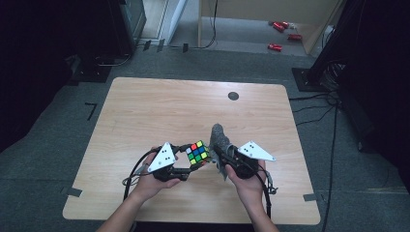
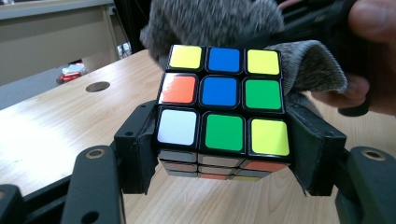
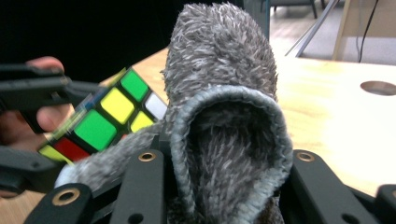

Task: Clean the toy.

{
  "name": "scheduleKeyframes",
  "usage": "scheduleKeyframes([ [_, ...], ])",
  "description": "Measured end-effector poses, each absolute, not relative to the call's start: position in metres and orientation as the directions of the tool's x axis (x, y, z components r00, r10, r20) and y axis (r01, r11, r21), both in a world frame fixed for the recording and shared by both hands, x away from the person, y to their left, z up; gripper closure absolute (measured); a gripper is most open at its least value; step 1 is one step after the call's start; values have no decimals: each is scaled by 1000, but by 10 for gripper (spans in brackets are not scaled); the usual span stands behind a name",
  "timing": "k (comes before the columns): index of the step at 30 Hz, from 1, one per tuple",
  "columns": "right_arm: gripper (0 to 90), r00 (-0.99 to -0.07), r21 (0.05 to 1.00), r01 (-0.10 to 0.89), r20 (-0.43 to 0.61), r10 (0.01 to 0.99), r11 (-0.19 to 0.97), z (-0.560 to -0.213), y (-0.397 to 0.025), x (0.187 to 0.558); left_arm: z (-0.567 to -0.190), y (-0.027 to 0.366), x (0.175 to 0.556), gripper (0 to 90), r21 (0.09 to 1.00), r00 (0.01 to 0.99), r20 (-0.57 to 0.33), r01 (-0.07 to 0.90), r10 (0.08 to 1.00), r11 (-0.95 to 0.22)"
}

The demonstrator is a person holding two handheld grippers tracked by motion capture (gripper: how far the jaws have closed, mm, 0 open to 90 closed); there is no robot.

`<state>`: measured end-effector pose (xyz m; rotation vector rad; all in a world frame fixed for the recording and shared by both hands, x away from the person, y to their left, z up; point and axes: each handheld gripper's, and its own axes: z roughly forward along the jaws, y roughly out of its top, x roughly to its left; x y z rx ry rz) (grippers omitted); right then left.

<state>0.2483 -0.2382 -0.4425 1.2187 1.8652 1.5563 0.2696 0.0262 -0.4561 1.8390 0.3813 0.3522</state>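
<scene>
Pale wood grain covers the table [image 1: 145,116], which has a round dark hole [image 1: 233,95] near its upper right and stands on grey carpet [image 1: 58,145]; red cans [image 1: 280,26] lie on the floor at the top of the frame. No writing is readable. Low in the centre, the left gripper [image 1: 186,162] is clamped on a puzzle cube [image 2: 224,112], held above the table. Just right of it, the right gripper [image 1: 220,154] is closed on a grey fuzzy cloth [image 3: 224,107] that touches the cube.

One cube [image 1: 197,152] and one grey cloth [image 1: 220,137] are over the one table [image 1: 145,111]. Two grippers, left [image 1: 186,162] and right [image 1: 216,153]. Four red cans [image 1: 274,47] lie on the floor beyond.
</scene>
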Motion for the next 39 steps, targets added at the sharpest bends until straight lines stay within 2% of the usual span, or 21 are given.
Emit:
scheduleKeyframes([
  [6, 640, -574, 963, 268, 172, 801, -15, -425, -229, 236, -461, 20, 267, 351, 946, 904, 73, 71, 422, -315],
  [9, 640, -581, 964, 267, 166, 797, -6, -427, -225, 237, -459, 20, 266, 351, 946, 903, 76, 69, 423, -318],
  [15, 641, -567, 948, 317, 222, 793, -38, -440, -231, 244, -457, 24, 268, 351, 952, 901, 50, 87, 431, -293],
  [19, 641, -537, 938, 345, 201, 819, -4, -448, -235, 249, -452, 30, 272, 351, 964, 889, 18, 106, 458, -245],
  [24, 640, -515, 918, 395, 200, 834, 23, -464, -237, 254, -446, 44, 279, 351, 978, 863, -83, 167, 498, -126],
  [27, 640, -567, 922, 374, 143, 811, 98, -469, -222, 252, -446, 44, 280, 351, 977, 857, -108, 186, 504, -106],
  [33, 651, -626, 940, 255, -18, 780, 226, -472, -199, 244, -447, 48, 283, 351, 972, 847, -154, 223, 508, -78],
  [39, 656, -670, 933, 213, -77, 738, 290, -478, -189, 239, -447, 46, 282, 351, 971, 848, -166, 230, 503, -67],
])
